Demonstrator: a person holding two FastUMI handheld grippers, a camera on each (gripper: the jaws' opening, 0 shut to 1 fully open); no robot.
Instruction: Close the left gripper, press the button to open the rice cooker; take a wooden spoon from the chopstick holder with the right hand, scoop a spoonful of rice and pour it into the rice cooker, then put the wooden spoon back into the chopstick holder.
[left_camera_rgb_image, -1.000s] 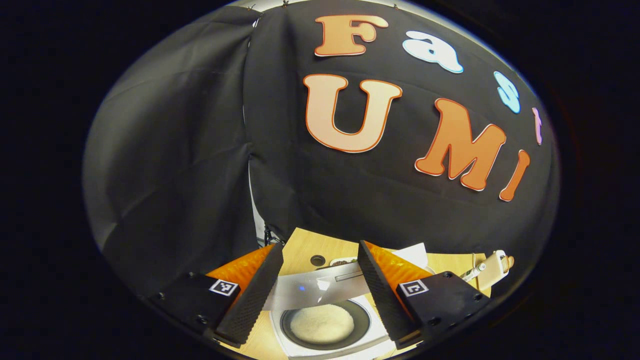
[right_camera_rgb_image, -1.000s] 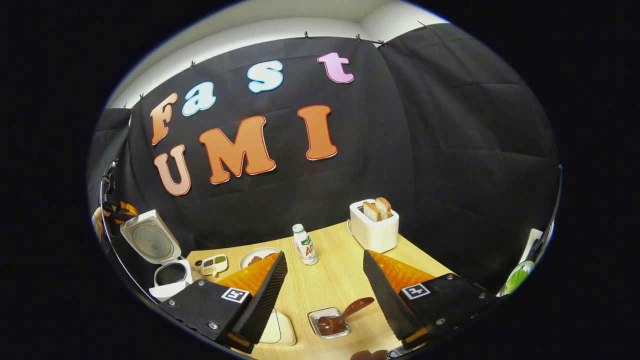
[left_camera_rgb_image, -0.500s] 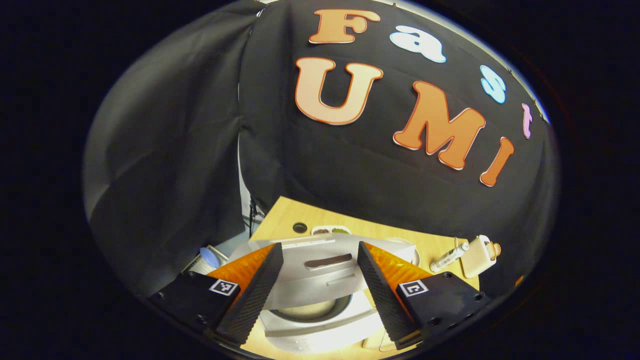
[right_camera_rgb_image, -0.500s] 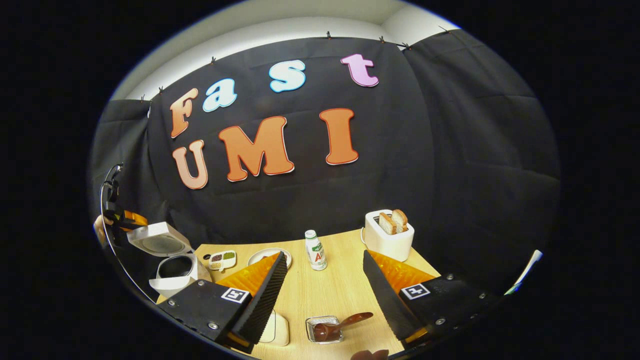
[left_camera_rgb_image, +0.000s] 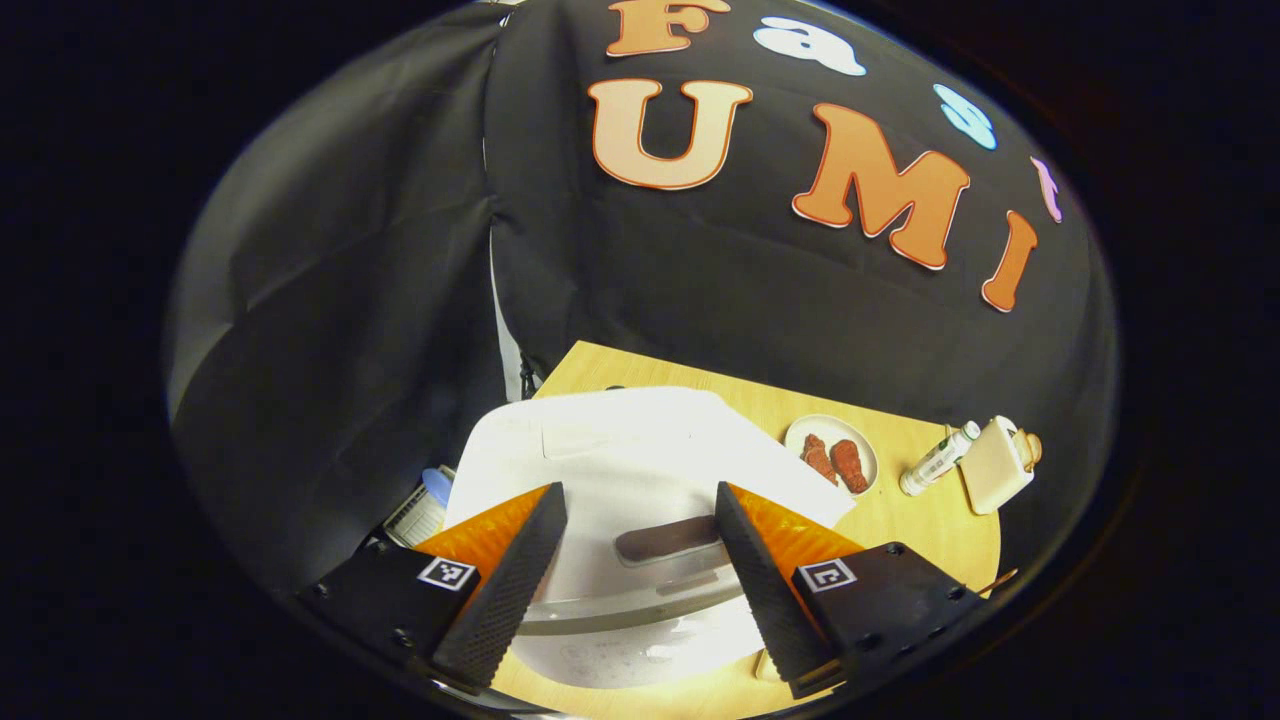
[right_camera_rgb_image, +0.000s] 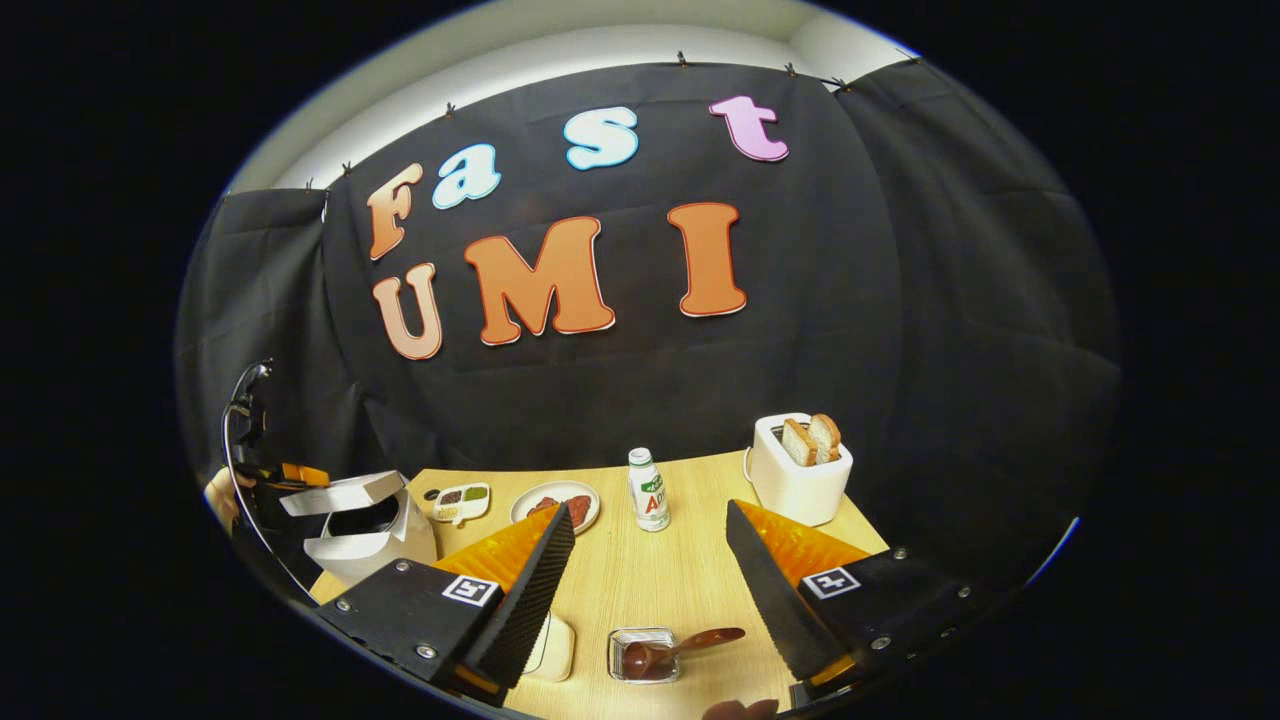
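Rice cooker (left_camera_rgb_image: 620, 470) sits right under the left gripper (left_camera_rgb_image: 632, 570), its white lid spanning the gap between the spread fingers (left_camera_rgb_image: 500, 590), which pinch nothing. From the right gripper view the lid looks almost down, just a crack left. Right gripper (right_camera_rgb_image: 650, 590) is spread wide too, hanging over the wooden spoon (right_camera_rgb_image: 680, 648) lying in a small clear tray (right_camera_rgb_image: 640, 655). Light wood tabletop (right_camera_rgb_image: 660, 570) carries a toaster (right_camera_rgb_image: 800, 482), a bottle (right_camera_rgb_image: 648, 490) and a plate (right_camera_rgb_image: 556, 504), with black cloth behind.

Bare table (right_camera_rgb_image: 660, 580) runs open between the right gripper's (right_camera_rgb_image: 650, 590) spread fingers toward the bottle (right_camera_rgb_image: 649, 490); toaster (right_camera_rgb_image: 798, 482) blocks far right, rice cooker (right_camera_rgb_image: 365, 525) far left, spoon (right_camera_rgb_image: 675, 650) in its holder (right_camera_rgb_image: 640, 655) near.
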